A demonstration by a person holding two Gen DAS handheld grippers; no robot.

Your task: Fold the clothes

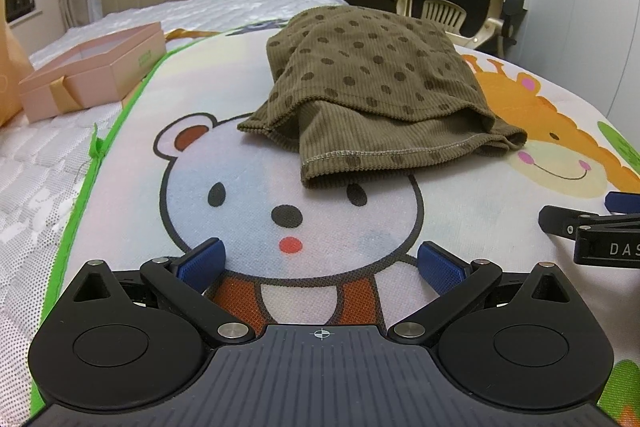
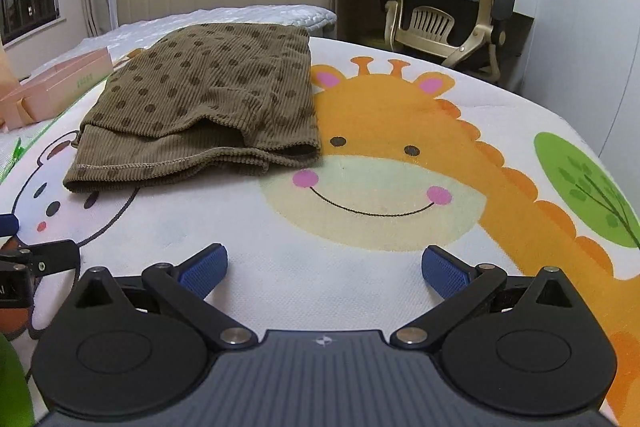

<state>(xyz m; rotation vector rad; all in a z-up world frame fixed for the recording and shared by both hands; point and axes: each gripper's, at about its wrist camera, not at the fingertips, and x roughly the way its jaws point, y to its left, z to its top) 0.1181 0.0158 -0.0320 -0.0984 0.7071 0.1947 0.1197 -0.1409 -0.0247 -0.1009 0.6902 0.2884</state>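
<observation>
- Both tools are hovering low over the cartoon-printed play mat (image 2: 360,267): the left gripper (image 1: 320,263) and the right gripper (image 2: 324,265) are each spreading their blue-padded fingers wide, gripping nothing.
- Ahead of the left gripper, well apart from its fingertips, the olive-brown ribbed garment with dark dots (image 1: 372,87) is lying in a loosely folded stack; from the right gripper it is sitting ahead and to the left (image 2: 200,107).
- Layers at the near hem are gaping and lying uneven, so a pinch here is likely catching only one ply and dragging the stack open.
- Beyond the left gripper's left side, a pink gift box (image 1: 96,71) is sitting clear of the fold.
</observation>
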